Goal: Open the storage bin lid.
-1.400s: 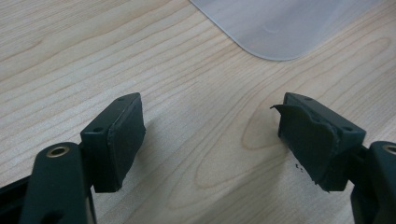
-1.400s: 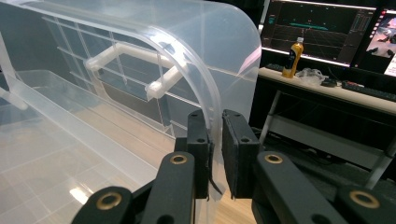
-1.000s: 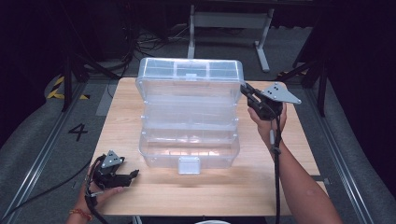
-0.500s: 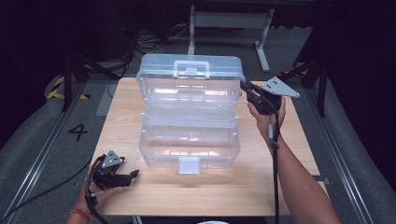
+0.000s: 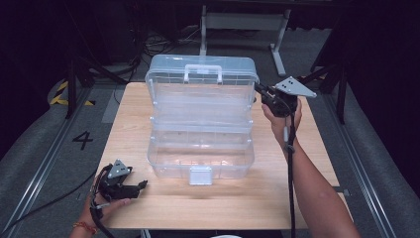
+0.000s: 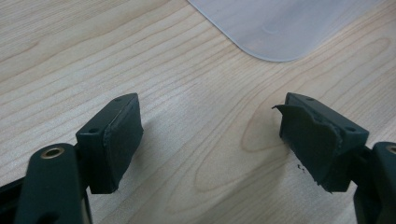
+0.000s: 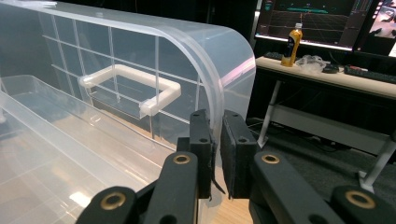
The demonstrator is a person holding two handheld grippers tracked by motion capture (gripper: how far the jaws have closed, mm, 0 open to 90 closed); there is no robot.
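A large clear plastic tiered box stands open in the middle of the wooden table. Its lid, with a white handle, stands nearly upright at the far side. My right gripper is shut on the lid's right edge; in the right gripper view the pads pinch the curved rim of the lid beside the handle. My left gripper rests near the table's front left corner, open with nothing between its jaws. A corner of the box lies ahead of it.
The box's front latch faces the near edge. Behind the table stands a metal frame. A desk with monitors and an orange bottle is off to the right. Dark floor with a painted "4" lies at the left.
The lid has swung up towards upright, so its handle now faces the high camera. The right gripper stayed clamped on its edge. The left gripper has not moved.
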